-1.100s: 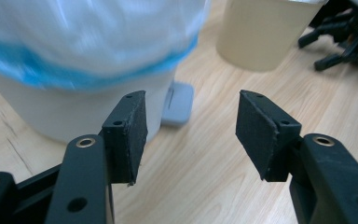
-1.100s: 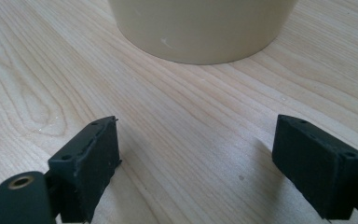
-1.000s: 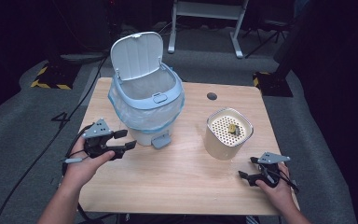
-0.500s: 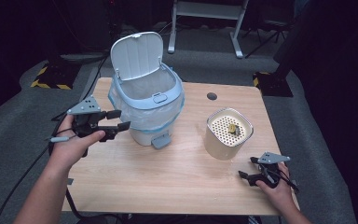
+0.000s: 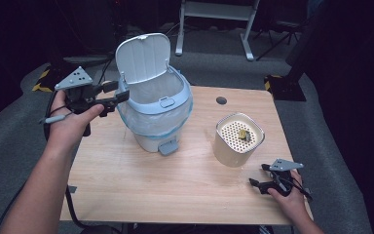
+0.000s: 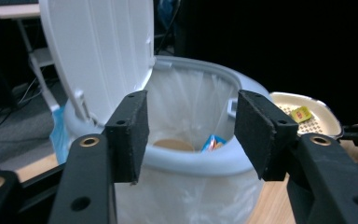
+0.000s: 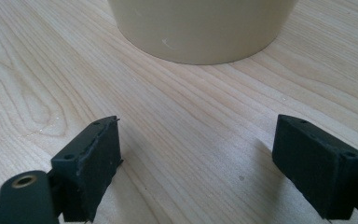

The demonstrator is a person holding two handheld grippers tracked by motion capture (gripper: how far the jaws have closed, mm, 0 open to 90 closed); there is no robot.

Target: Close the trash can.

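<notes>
Light wooden table (image 5: pixel 175 185), rectangular, small dark round hole (image 5: pixel 221 100) near far edge.

Pale blue and white plastic pedal bin (image 5: pixel 155 113) at centre-left of table, clear bag liner, white hinged lid (image 5: pixel 141 57) tilted up and back. Inside, seen in left gripper view: round tan item (image 6: pixel 169 144) and scrap of blue wrapper (image 6: pixel 212 141).

Cream round-cornered container (image 5: pixel 239 140) with perforated top, right of bin, apart from it; small yellow-green item (image 5: pixel 242 133) lying on perforations.

Left gripper (image 5: pixel 121 96) held above table level at bin's left rim, jaws wide apart, nothing between them, pointing across bin opening.

Right gripper (image 5: pixel 258 175) resting low on table near right front corner, jaws wide apart and empty, aimed at base of cream container, just short of it.
</notes>
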